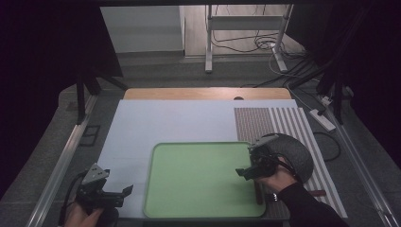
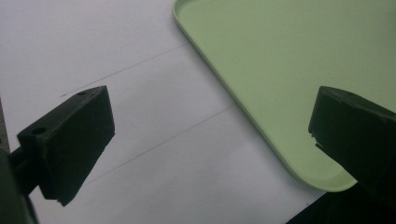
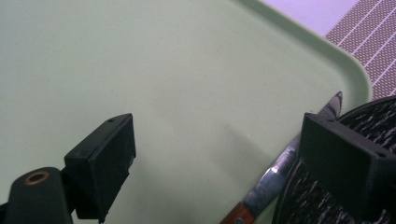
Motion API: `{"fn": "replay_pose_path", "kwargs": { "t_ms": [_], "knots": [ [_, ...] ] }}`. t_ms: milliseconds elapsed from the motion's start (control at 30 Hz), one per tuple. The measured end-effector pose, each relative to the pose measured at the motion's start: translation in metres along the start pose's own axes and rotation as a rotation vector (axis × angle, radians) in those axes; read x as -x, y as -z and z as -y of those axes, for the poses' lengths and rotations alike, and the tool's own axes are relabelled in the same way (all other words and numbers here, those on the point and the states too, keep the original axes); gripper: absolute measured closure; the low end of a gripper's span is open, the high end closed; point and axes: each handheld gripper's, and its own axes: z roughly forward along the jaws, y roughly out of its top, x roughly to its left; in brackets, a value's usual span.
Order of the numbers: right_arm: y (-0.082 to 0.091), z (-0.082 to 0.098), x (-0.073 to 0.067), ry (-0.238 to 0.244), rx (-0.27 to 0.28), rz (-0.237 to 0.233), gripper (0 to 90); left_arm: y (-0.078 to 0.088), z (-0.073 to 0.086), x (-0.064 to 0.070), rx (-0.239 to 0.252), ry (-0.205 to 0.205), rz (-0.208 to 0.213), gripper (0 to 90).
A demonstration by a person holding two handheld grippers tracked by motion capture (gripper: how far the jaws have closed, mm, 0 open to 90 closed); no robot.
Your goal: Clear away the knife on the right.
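The steel knife with a reddish wooden handle [image 3: 275, 179] lies at the lower right of the right gripper view, along the right rim of the pale green plastic tray [image 3: 187, 93], touching or just beside a dark speckled round plate [image 3: 373, 116]. The right gripper [image 3: 217, 158] hangs wide open, holding nothing. The blade seems to rest on the rim, so a nudge could tip it off. At the lower left of the high view, over the white worktop [image 1: 142, 127], the left gripper [image 1: 124, 193] is open and empty.

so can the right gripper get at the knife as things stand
Probably yes. The right gripper is open, with nothing between its jaws, and the knife lies close beside it on the tray. The dark plate hugs the blade's far side, which may crowd one jaw.
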Motion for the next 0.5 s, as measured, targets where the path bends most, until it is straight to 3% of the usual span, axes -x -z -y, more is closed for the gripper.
{"fn": "replay_pose_path", "kwargs": {
  "t_ms": [233, 500],
  "knots": [
    [0.011, 0.008, 0.002, 0.011, 0.004, -0.004, 3.2, 0.000, 0.000, 0.000, 0.000, 0.004, 0.002, 1.0],
    [0.029, 0.019, 0.005, 0.002, 0.052, 0.057, 0.0, 0.000, 0.001, -0.001, 0.001, 0.005, 0.002, 0.9]
  ]
}}
